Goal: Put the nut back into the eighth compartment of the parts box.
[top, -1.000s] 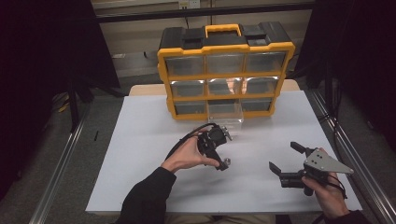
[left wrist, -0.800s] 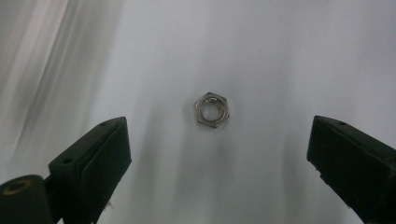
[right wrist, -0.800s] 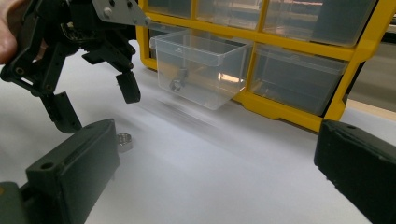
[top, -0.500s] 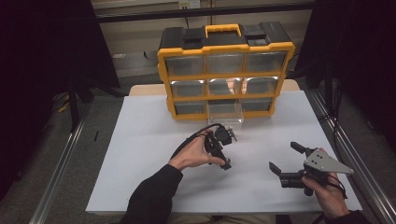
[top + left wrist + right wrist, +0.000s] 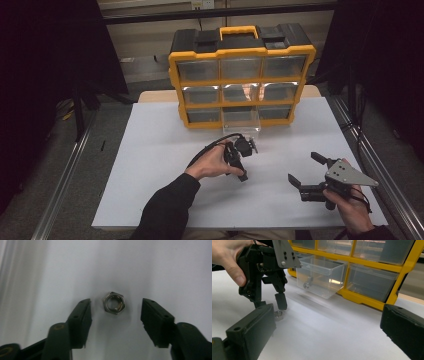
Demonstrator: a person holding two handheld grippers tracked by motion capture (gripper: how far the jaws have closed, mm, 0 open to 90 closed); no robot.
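Here I have the left hand-held gripper (image 5: 114,315) pointing down at the white desk (image 5: 150,165), near its middle, with its jaws apart and a small steel nut (image 5: 113,302) lying flat between them. In the left gripper view the nut sits in the gap, a little nearer the left jaw, touching neither one. From the right gripper view I can see the same nut (image 5: 278,314) resting on the desk right under the tips of the left hand-held gripper (image 5: 272,303), whose black body is held by a hand (image 5: 230,258).

Just behind that, a clear drawer (image 5: 241,119) stands pulled out of the bottom row of the yellow and black parts box (image 5: 242,75), which stands upright at the far edge of the desk. In the right gripper view I can make out one or two small metal pieces (image 5: 307,283) inside the drawer (image 5: 322,277), though I cannot tell exactly what they are.

Further right, the right hand-held gripper (image 5: 306,169) hovers low over the desk near the front edge, well apart from the nut, with its jaws wide apart and nothing between them. Its grey three-cornered plate faces upward.
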